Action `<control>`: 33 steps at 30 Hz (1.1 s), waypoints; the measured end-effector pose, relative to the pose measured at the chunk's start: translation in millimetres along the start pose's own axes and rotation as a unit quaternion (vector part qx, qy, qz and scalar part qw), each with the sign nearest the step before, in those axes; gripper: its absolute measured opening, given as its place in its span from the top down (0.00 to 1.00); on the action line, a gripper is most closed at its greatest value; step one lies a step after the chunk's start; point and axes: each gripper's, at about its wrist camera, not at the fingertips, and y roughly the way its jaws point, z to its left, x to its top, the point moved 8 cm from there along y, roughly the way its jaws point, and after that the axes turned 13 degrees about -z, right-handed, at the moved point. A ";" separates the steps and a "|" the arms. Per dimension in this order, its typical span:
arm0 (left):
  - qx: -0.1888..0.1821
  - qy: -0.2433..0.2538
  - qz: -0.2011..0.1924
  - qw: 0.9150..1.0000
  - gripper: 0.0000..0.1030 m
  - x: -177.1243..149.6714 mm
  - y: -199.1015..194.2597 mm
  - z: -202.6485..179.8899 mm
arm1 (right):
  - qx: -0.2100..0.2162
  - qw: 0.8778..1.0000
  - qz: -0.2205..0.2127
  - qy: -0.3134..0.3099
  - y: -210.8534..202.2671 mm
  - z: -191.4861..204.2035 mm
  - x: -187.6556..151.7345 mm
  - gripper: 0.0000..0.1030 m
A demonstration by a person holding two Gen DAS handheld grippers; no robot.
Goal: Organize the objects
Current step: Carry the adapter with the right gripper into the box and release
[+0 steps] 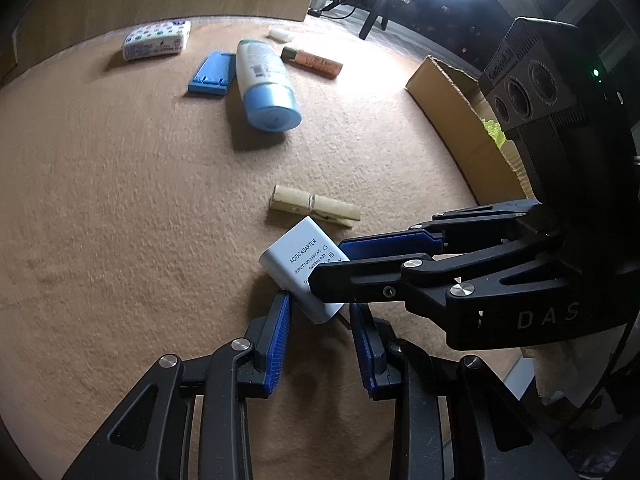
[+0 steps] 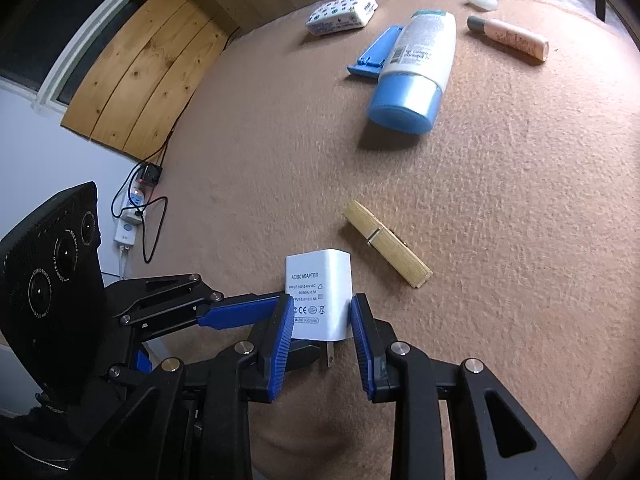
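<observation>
Adapter (image 2: 319,298) sits at the near edge of the tan cloth (image 2: 500,220), just near-left of the wooden clothespin (image 2: 387,243), prongs pointing toward us; we have both tongs on it: right gripper (image 2: 320,316) narrowed with its blue pads against the two side faces; left gripper (image 1: 320,308) also narrow, one pad touching a bottom corner of the adapter, other pad hidden behind the right gripper's finger, so we read it as gripping but can't fully confirm; risks as we judge them: two grips on one small smooth block can fight each other and twist it loose; left hold is only on a corner, likely to slip; cardboard box (image 1: 448,120) lies to the far right, probably the target; blue-capped bottle (image 2: 412,76) well apart, no clash.
</observation>
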 end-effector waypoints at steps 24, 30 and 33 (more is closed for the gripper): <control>-0.090 0.122 -0.024 0.988 0.69 73.4 24.0 -141.8 | -0.074 0.987 -0.135 0.051 -142.3 -70.7 22.2 0.74; -0.123 0.153 -0.017 0.980 0.69 80.9 44.3 -196.2 | -0.101 0.977 -0.166 0.082 -184.5 -107.8 14.7 0.74; -0.136 0.161 -0.011 0.978 0.69 82.4 53.7 -217.0 | -0.113 0.973 -0.178 0.096 -202.1 -125.0 9.5 0.74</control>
